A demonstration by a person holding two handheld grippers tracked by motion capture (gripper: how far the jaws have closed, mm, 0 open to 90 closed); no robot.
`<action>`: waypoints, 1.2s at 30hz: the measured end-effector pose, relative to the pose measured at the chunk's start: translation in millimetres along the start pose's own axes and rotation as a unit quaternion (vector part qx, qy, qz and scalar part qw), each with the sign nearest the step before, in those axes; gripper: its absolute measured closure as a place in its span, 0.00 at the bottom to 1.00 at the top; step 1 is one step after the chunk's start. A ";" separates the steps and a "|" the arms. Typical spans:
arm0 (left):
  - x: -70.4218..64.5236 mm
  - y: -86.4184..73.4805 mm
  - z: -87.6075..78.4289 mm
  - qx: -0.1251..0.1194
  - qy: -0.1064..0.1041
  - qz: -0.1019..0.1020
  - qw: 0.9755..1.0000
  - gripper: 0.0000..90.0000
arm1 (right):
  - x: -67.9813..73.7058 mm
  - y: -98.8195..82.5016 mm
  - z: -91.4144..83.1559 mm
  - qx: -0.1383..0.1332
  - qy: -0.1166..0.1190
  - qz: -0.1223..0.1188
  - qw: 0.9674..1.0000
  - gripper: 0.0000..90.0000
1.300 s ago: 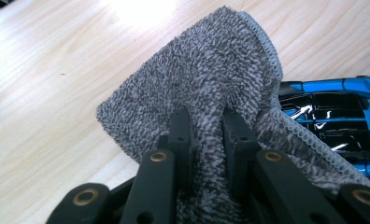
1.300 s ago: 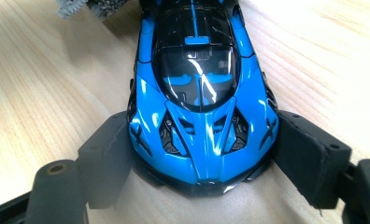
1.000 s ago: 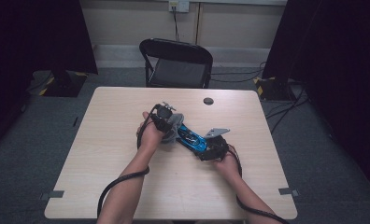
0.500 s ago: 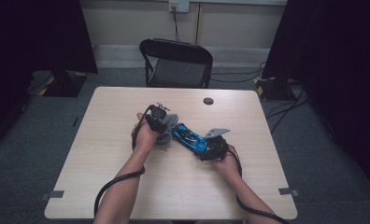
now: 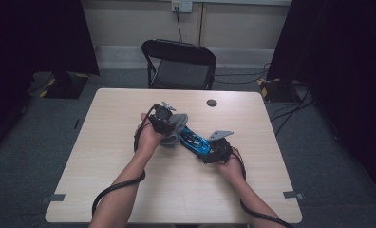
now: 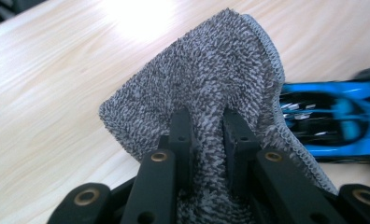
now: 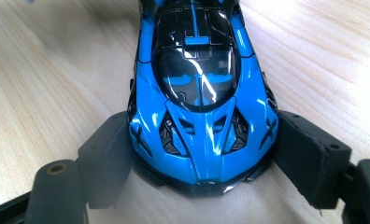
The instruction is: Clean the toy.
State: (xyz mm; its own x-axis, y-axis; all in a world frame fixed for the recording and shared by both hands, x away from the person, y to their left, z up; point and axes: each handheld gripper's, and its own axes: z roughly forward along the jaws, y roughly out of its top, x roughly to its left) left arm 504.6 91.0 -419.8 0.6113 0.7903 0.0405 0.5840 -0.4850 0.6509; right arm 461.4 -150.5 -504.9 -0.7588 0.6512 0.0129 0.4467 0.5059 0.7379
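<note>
Two grips set: right gripper [image 7: 199, 163] clamps car [image 7: 199, 93] nose, car on table [image 5: 129, 190] mid-centre; left gripper [image 6: 206, 130] pinches cloth [image 6: 206, 70] beside car. Keep car pinned; wipe body lightly, cloth flat, strokes short.

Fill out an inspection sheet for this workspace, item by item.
Surface: light wooden table, bare around the work.
Job's things: blue toy car on the table; grey cloth beside it.
Clutter: small dark round object near the far edge.
Grippers: left gripper pinches the cloth; right gripper clamps the car's nose.
Cables: one black cable trails from each gripper; more on the floor.
Surroundings: black folding chair, grey carpet, dark curtains.
</note>
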 end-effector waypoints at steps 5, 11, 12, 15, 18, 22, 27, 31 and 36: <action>-19.1 6.7 -1.3 -0.012 -0.022 0.014 1.000 0.85 | 0.0 0.0 0.0 0.000 0.000 0.000 1.000 0.26; -40.1 9.8 3.9 -0.013 -0.046 0.029 0.998 0.85 | 0.0 0.0 0.0 0.000 0.000 0.000 1.000 0.26; -43.5 10.0 4.7 -0.012 -0.046 0.036 0.998 0.85 | 0.0 0.0 0.0 0.000 0.000 0.000 1.000 0.26; -54.7 10.6 7.2 -0.014 -0.056 0.046 0.997 0.85 | 0.0 0.0 -0.1 0.000 0.000 0.000 1.000 0.26; -65.7 10.7 11.4 -0.008 -0.063 0.065 0.996 0.85 | 0.0 0.0 0.0 0.000 0.000 0.000 1.000 0.26; -80.8 9.5 20.6 0.007 -0.070 0.086 0.994 0.85 | 0.0 0.0 0.0 0.000 0.000 0.000 1.000 0.26; -92.7 6.9 31.5 0.020 -0.074 0.102 0.992 0.85 | 0.0 0.0 0.0 0.000 -0.001 0.000 1.000 0.26; -95.6 5.3 36.7 0.027 -0.078 0.110 0.991 0.85 | 0.1 0.0 -0.1 0.001 0.000 0.001 1.000 0.26; -100.2 6.9 38.7 0.036 -0.066 0.130 0.989 0.85 | 0.2 0.0 -0.2 0.001 0.000 0.001 1.000 0.26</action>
State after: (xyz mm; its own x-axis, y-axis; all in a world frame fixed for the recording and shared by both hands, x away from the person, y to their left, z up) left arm 468.1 -6.1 -448.7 0.8072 0.5824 0.0959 0.4321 -0.6938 0.5761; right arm 461.2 -150.5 -504.8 -0.7573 0.6529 0.0145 0.4495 0.5050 0.7368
